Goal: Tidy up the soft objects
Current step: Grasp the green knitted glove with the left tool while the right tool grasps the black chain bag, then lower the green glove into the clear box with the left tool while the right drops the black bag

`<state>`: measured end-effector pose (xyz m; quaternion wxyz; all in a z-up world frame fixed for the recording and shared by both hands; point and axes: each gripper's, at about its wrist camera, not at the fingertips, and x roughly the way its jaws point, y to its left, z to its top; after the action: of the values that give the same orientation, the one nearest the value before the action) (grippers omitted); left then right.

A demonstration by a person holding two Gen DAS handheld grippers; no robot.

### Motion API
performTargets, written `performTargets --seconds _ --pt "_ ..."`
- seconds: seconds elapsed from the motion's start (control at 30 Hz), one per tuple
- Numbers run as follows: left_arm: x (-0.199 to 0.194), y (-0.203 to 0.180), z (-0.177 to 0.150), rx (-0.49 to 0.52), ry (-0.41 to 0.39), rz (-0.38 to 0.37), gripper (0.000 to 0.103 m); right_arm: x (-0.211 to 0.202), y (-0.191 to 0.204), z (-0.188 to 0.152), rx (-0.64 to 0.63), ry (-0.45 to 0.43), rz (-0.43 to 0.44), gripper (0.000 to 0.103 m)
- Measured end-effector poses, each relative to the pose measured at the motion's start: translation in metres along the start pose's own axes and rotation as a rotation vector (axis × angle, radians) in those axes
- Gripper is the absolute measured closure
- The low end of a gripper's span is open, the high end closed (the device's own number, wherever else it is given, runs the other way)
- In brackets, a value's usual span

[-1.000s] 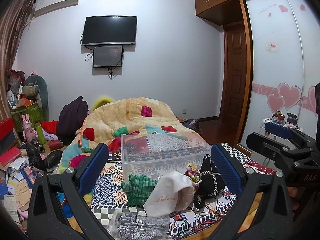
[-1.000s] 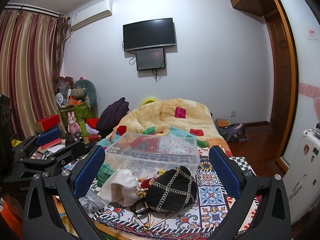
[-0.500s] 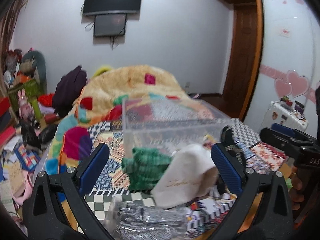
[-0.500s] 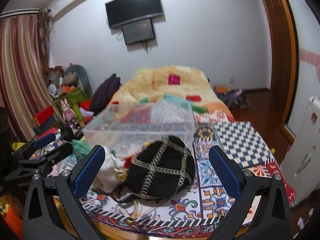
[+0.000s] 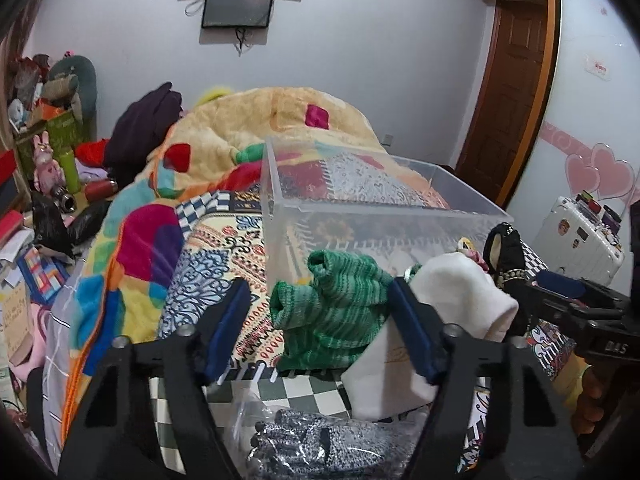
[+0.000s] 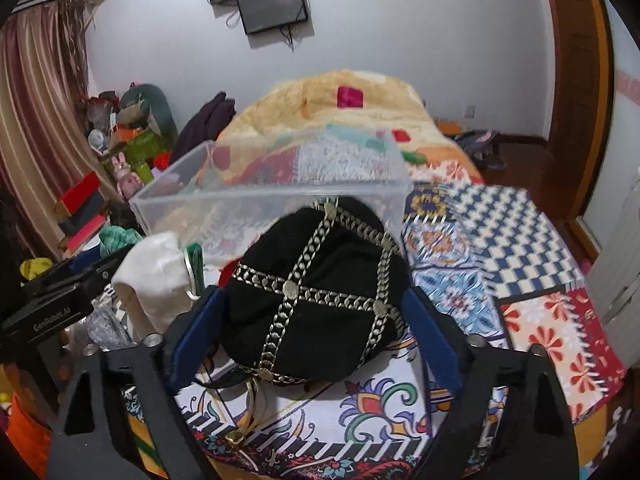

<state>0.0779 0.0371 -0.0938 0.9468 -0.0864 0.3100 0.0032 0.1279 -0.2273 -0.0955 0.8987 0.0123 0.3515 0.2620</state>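
Grey knit gloves (image 5: 320, 446) cut off below; clear bin's (image 6: 276, 196) rim blurred

- Far ahead I see a pale wall (image 5: 380, 60) carrying a dark screen (image 5: 238, 6).
- Right, a brown wooden door (image 5: 508, 92).
- Left, striped curtains (image 6: 36, 120).

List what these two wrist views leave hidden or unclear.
1. Black hat: in the left view, mostly hidden behind the white cloth.
2. Right gripper: pads flank the hat; contact cannot be told.
3. Grey gloves: cut off by the bottom edge, left view.
4. Bin: blurred in the right view; contents unclear.
5. Green knit: right view shows only a sliver behind the cloth.
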Motion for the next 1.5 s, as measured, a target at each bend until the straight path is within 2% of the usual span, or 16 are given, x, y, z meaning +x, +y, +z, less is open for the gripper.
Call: performTargets --seconds 0.03,0.1,0.13,0.2,0.27,0.4,0.5,0.8,0.93,1.03,1.27,1.5 --pt "0.002 0.001 0.0 -0.001 0.004 -0.009 0.044 0.003 -0.002 0.0 0.012 0.008 0.015 0.025" --pt "0.004 0.001 0.0 0.0 0.016 -0.027 0.058 0.004 -0.005 -0.001 0.026 0.014 0.034 0.034" --pt "0.005 0.002 -0.001 0.001 0.019 -0.028 0.059 0.004 -0.006 -0.002 0.027 0.013 0.038 0.037" --pt "0.004 0.002 -0.001 0.006 0.014 -0.032 0.062 0.003 -0.005 -0.002 0.025 0.02 0.069 0.056" --pt "0.0 0.0 -0.002 0.023 0.008 -0.032 0.065 0.006 -0.004 -0.003 0.022 0.035 0.1 0.071" --pt "-0.012 -0.005 0.0 0.047 -0.018 -0.026 0.07 0.003 -0.002 -0.004 0.007 0.023 0.096 0.083" --pt "-0.024 -0.005 0.004 0.049 -0.049 -0.032 0.071 -0.002 -0.003 -0.002 0.006 0.002 0.088 0.089" --pt "-0.066 -0.006 0.028 0.067 -0.182 -0.013 0.071 -0.041 0.002 0.011 -0.023 -0.113 0.09 0.091" --pt "-0.071 -0.008 0.043 0.088 -0.221 -0.003 0.071 -0.058 0.004 0.026 -0.049 -0.171 0.086 0.091" --pt "-0.069 -0.008 0.058 0.087 -0.24 -0.024 0.071 -0.06 0.007 0.039 -0.06 -0.2 0.071 0.091" --pt "-0.046 -0.01 0.093 0.122 -0.228 -0.036 0.071 -0.041 0.002 0.073 -0.081 -0.245 0.033 0.091" --pt "0.0 -0.007 0.11 0.127 -0.122 -0.057 0.071 -0.008 -0.001 0.093 -0.081 -0.216 0.032 0.091"
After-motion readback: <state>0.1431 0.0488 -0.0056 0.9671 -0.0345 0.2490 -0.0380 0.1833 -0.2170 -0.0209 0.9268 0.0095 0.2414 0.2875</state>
